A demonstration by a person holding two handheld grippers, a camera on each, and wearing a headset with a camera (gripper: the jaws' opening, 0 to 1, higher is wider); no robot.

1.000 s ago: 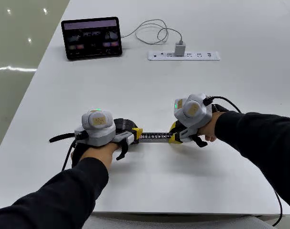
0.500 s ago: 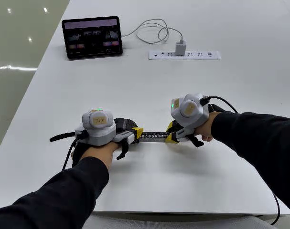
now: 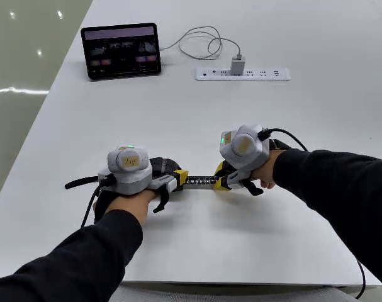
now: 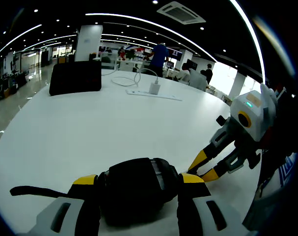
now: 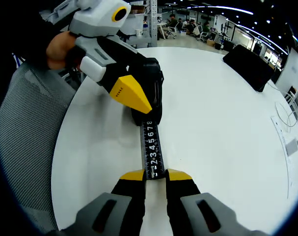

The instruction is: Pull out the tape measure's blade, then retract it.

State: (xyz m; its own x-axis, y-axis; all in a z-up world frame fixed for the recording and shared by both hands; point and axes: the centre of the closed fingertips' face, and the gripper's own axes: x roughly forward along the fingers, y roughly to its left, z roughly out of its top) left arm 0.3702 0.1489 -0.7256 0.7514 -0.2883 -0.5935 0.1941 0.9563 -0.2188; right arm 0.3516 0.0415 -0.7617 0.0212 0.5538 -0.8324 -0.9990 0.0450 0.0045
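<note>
Black tape measure (image 5: pixel 148 93), one blade (image 5: pixel 152 147), two hand-held grippers (image 3: pixel 170 181) (image 3: pixel 221 183)

Plain white desk (image 3: pixel 209 113). Black case (image 5: pixel 148 91). Blade (image 5: pixel 152 147) dark with pale numerals, though possibly just shadowed. Left claw (image 4: pixel 139 179) and right claw (image 5: pixel 155 175): light grey shells, black fingers, yellow tips, a small green light on each. Black sleeves (image 3: pixel 342 189). Tablet (image 3: pixel 121 50) black, screen dim with a purplish strip along the top. White power strip (image 3: pixel 242 73), white charger (image 3: pixel 237 65), white cable (image 3: pixel 200 39). Grey mesh chair (image 5: pixel 31 137).
</note>
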